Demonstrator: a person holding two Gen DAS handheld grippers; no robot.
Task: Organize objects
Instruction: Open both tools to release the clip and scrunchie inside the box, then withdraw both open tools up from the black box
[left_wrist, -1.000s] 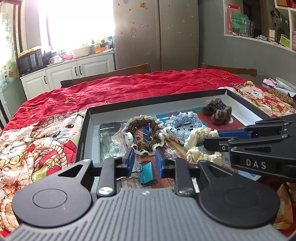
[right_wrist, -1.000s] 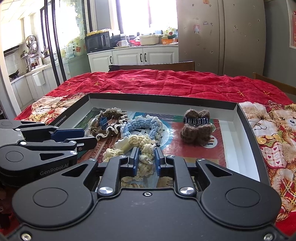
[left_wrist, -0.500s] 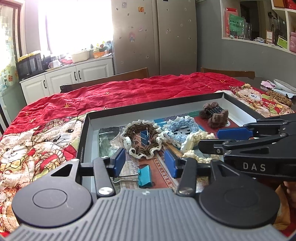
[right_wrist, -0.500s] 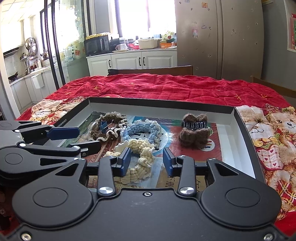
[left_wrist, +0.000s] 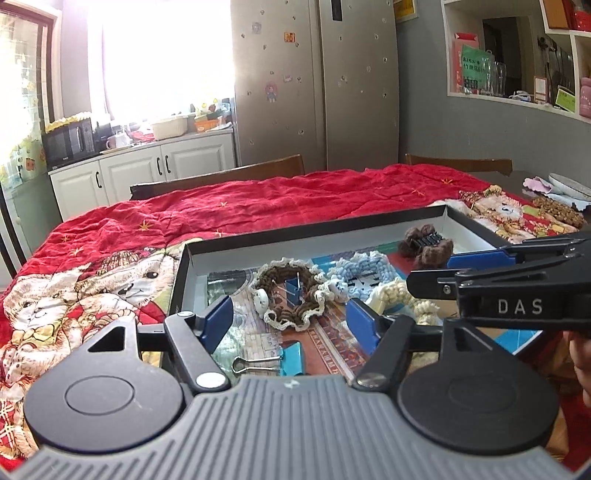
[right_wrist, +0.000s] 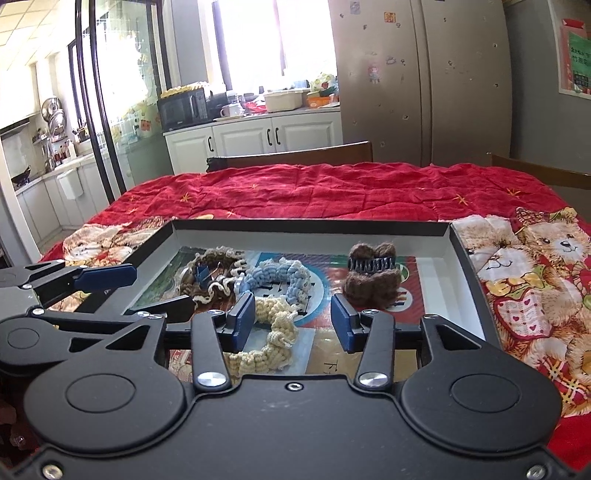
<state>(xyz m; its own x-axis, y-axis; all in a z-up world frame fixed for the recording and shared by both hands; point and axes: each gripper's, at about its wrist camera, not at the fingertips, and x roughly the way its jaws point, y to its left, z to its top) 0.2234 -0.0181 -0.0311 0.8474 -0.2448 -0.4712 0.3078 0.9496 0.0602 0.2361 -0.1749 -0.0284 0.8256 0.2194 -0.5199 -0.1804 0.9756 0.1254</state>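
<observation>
Once pinched, both grippers (left_wrist: 290, 319) (right_wrist: 293, 321) agape.

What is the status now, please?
Left gripper and right gripper: jaws open, empty. Teal binder clip lies in tray beneath left. Cream scrunchie beneath right.

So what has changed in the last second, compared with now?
Both grippers opened and drew back: the left gripper let go of the teal binder clip, the right gripper released the cream scrunchie. Both items lie in the tray; the rest stayed put.
</observation>
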